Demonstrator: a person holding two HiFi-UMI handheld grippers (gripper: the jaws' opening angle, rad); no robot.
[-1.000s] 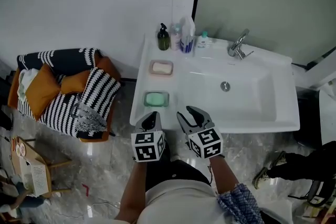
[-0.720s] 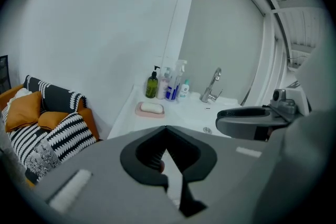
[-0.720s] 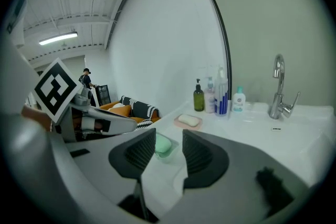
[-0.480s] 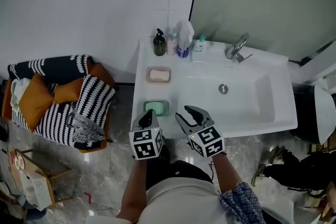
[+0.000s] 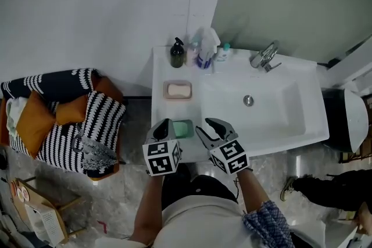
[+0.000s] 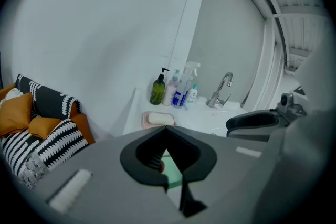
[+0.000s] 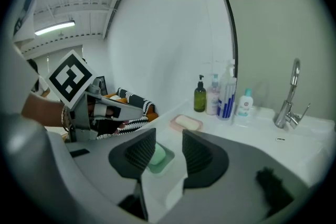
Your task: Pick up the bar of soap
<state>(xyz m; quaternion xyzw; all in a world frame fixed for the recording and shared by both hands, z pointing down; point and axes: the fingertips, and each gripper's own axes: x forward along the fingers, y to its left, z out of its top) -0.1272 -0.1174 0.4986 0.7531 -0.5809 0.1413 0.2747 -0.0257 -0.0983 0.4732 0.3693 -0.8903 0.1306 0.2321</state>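
Note:
Two bars of soap lie on the sink's left ledge. A cream bar [image 5: 178, 89] sits in a pink dish [image 6: 157, 119], and nearer me a green bar [image 5: 185, 128] sits in a green dish [image 7: 156, 156]. My left gripper [image 5: 165, 125] hangs at the sink's front edge, just left of the green dish, with its jaws shut and empty [image 6: 166, 129]; the green bar shows below its tips. To the right of the green dish my right gripper [image 5: 210, 125] stands open [image 7: 168, 135], holding nothing, and the green bar shows through its gap.
The white sink [image 5: 290, 125] has a basin on the right and a faucet [image 5: 264, 56] at the back. A dark pump bottle [image 5: 177, 53] and spray bottles [image 5: 206, 47] stand in the back left corner. An armchair with striped cushions [image 5: 64, 119] stands left of the sink.
Both grippers have moved forward to the sink's front left edge. The left gripper now sits beside the green dish and covers part of it.

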